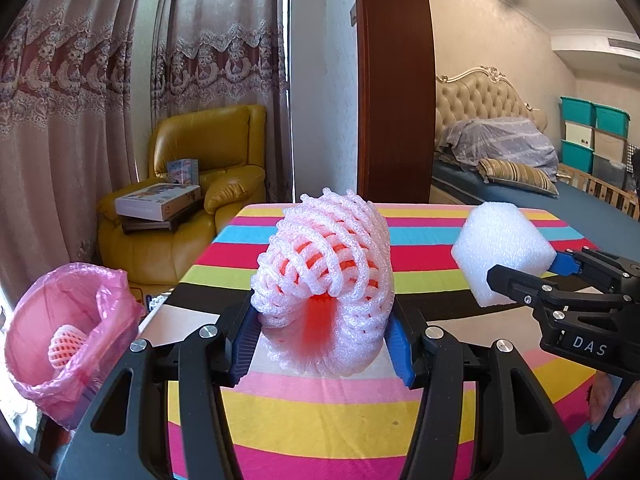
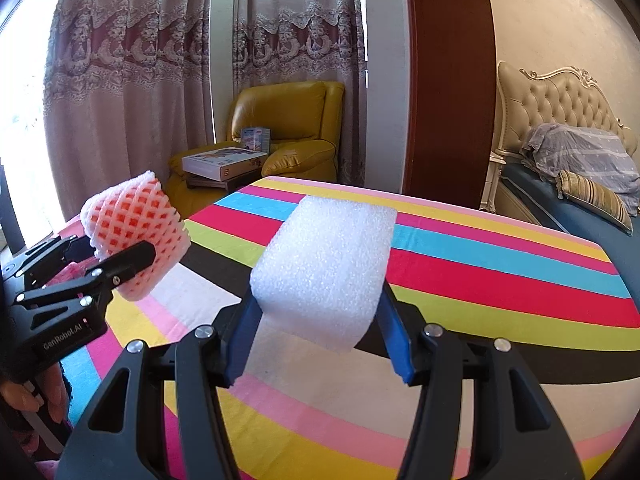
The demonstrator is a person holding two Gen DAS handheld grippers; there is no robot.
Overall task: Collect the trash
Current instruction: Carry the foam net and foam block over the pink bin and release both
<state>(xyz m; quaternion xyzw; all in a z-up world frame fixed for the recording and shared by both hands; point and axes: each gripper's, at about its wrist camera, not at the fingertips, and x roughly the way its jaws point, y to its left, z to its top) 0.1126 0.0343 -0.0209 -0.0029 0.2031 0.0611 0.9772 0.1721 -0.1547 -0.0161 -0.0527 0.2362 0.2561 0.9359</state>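
Note:
My left gripper is shut on a pink foam fruit net and holds it above the striped table. The net and left gripper also show at the left of the right wrist view. My right gripper is shut on a white foam piece, held above the table; it shows at the right of the left wrist view. A bin lined with a pink bag stands low at the left beside the table, with another foam net inside.
A yellow armchair with boxes on it stands behind the table by the curtains. A brown door frame and a bed lie at the back right, with stacked storage boxes beyond.

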